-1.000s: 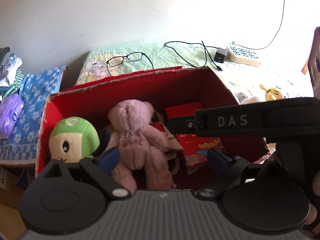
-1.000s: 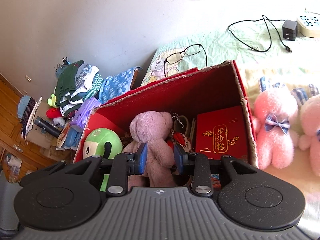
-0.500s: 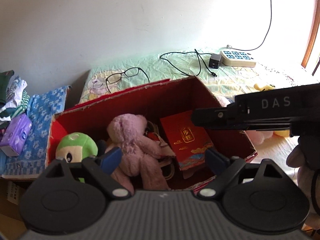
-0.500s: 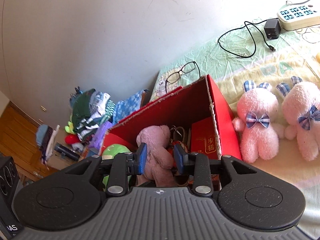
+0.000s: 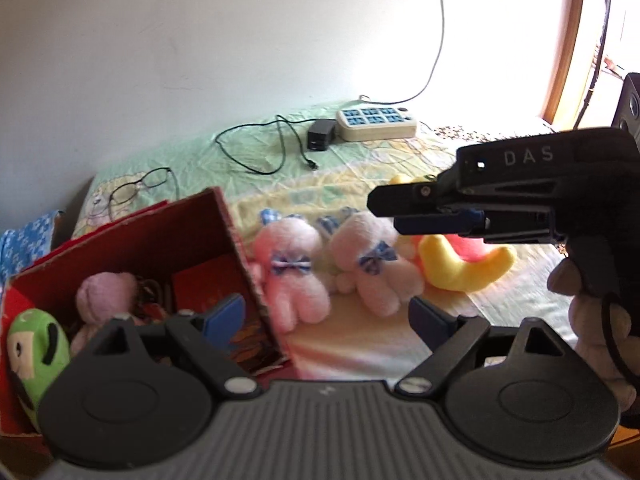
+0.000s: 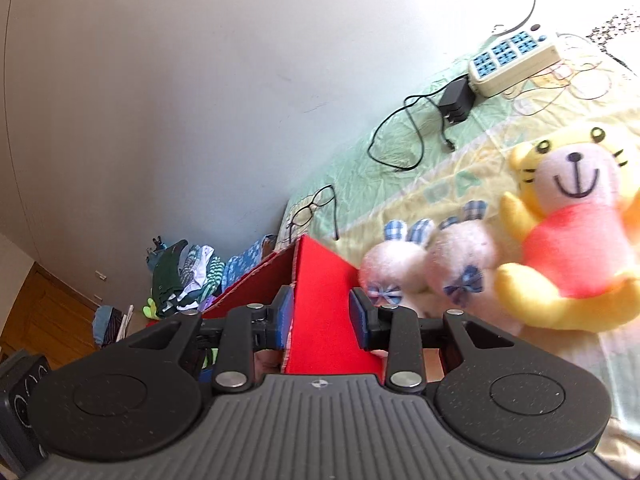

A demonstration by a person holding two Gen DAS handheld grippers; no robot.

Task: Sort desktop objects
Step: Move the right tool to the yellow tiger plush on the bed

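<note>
In the left wrist view the red box (image 5: 132, 248), which filled the middle of the picture a second ago, is now seen at 8 o'clock, with the mauve bear (image 5: 106, 292) and the green plush (image 5: 34, 350) lying inside it. The two pink rabbits (image 5: 294, 270), formerly cut off at the edge, are now shown at the centre on the bedsheet (image 5: 360, 164), just beside the box wall. The left tongs (image 5: 326, 314) are held apart with nothing between them; their jaws have just been closing a little. The right tongs (image 5: 438, 222) are seen from the side at 2 o'clock, above the yellow plush (image 5: 464, 268), a hand (image 5: 596, 320) gripping the handle below.

In the right wrist view the bear that lay ahead of the right tongs (image 6: 320, 316) is no longer framed; the outer red wall of the box (image 6: 324, 300) is seen between the narrowly parted pads, untouched. The yellow plush (image 6: 576, 224) has come into view at 3 o'clock.
</note>
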